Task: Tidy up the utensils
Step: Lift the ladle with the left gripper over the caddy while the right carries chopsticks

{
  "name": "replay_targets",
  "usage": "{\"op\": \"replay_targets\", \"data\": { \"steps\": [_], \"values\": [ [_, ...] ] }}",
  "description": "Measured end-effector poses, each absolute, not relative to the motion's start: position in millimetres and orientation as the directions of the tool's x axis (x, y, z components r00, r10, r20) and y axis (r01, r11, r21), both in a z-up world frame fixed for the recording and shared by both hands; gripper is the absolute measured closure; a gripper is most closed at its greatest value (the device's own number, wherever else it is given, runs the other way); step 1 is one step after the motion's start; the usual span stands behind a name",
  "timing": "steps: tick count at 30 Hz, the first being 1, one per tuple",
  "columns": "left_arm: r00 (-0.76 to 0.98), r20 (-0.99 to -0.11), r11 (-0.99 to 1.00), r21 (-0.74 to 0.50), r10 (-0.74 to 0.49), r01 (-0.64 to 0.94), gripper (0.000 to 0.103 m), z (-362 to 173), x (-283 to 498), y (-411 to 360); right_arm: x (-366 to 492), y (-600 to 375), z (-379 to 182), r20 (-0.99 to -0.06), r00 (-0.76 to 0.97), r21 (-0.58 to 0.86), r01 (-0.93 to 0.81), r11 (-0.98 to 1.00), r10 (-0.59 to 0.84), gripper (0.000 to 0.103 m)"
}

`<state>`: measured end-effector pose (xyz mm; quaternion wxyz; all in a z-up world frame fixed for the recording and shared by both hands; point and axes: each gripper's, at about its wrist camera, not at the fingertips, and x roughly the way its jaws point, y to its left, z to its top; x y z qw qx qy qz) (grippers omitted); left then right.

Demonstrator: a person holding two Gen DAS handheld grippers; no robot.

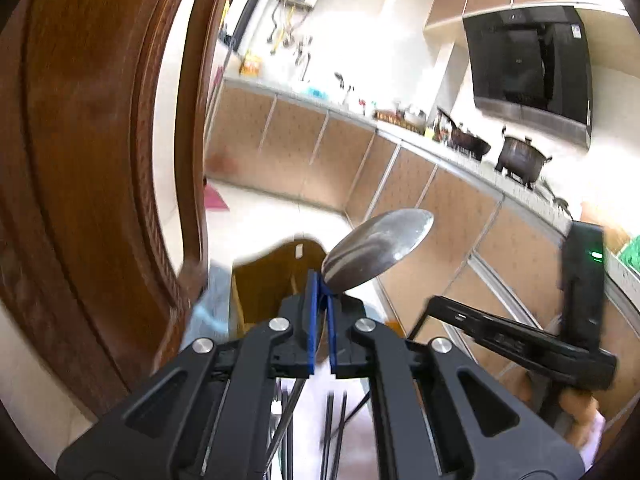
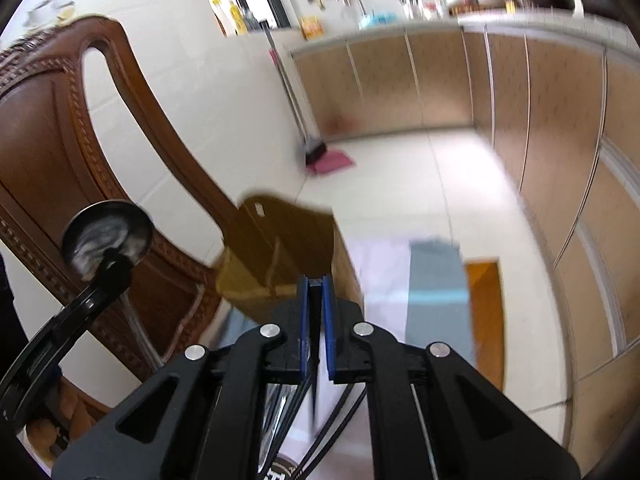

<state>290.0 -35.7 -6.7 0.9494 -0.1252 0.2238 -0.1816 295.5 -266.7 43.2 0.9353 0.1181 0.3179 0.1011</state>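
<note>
- Metal spoon clamped at its neck between the blue pads of the left gripper, bowl sticking up and forward, raised in the air above the wooden utensil box.
- Same spoon seen from the right wrist view at far left, bowl upright against the carved wooden chair.
- Right gripper with jaws nearly together on a thin dark handle running back between the pads; what utensil it belongs to cannot be told, tip hidden.
- Dark chopstick-like sticks hanging below both grippers, blurred.
- Box open at the top, divided inside, standing on a pale cloth beside a grey-blue towel.
- Likely step: carrying both pieces to the box. Best done by bringing each handle over one compartment, tilting handle-down, lowering inside the wall before opening, one hand at a time to avoid a clash.
- Risk, as a judgement: spoon pivoting in the narrow grip.
- White tag on the box unreadable; no legible writing anywhere.
</note>
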Motion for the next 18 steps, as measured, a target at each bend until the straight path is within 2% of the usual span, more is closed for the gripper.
{"op": "replay_targets", "data": {
  "steps": [10,18],
  "values": [
    [0.889,-0.226,0.889,-0.333,-0.399,0.314,0.099,53,340,-35,304,-263,144,-0.432,0.874,0.228,-0.134,0.964,0.224,0.095],
    [0.888,-0.175,0.882,-0.296,-0.426,0.365,0.099,68,365,-47,321,-257,189,-0.362,0.914,0.167,-0.129,0.977,0.183,0.095]
  ]
}}
